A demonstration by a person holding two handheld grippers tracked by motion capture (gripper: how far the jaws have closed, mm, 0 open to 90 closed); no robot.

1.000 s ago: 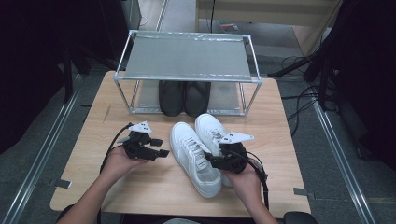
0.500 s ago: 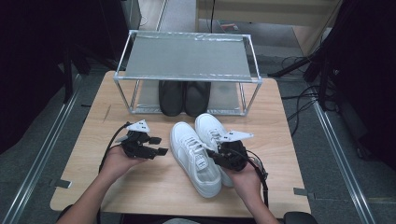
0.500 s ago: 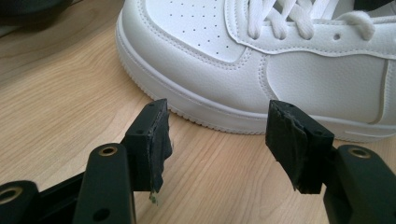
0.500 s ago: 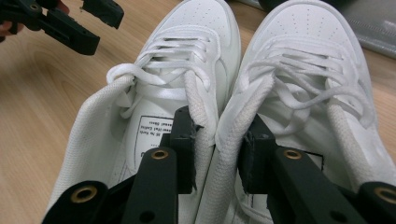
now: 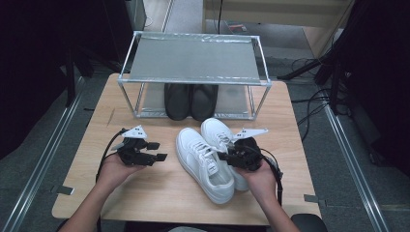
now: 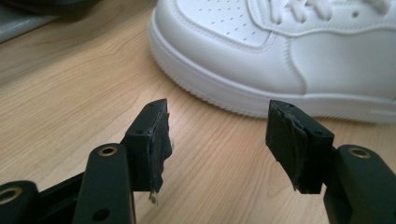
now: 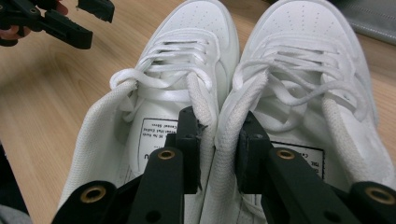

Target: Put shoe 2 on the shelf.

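Note:
Two white sneakers stand side by side on the wooden table, the left one (image 5: 203, 162) and the right one (image 5: 216, 133), toes toward the rack. My right gripper (image 7: 218, 135) reaches in from the heel end. Its jaws have just been closing, one pad inside each shoe, and they now pinch the two inner collars (image 7: 212, 126) together. The left sneaker (image 7: 187, 56) and the right sneaker (image 7: 308, 65) fan out beyond the jaws. My left gripper (image 6: 217, 126) hovers open just above the table, nothing between its pads, facing the side of a sneaker (image 6: 280, 56). From above, the left gripper (image 5: 157, 151) sits left of the shoes.
A metal shelf rack (image 5: 193, 60) stands at the table's far side, with a pair of black shoes (image 5: 189, 99) on its lower level. Bare wood (image 5: 145, 193) lies in front of the left hand. The table edges drop to the floor on both sides.
The right gripper's jaws have come together on the inner collars of the two sneakers. Both hands have stayed nearly in place.

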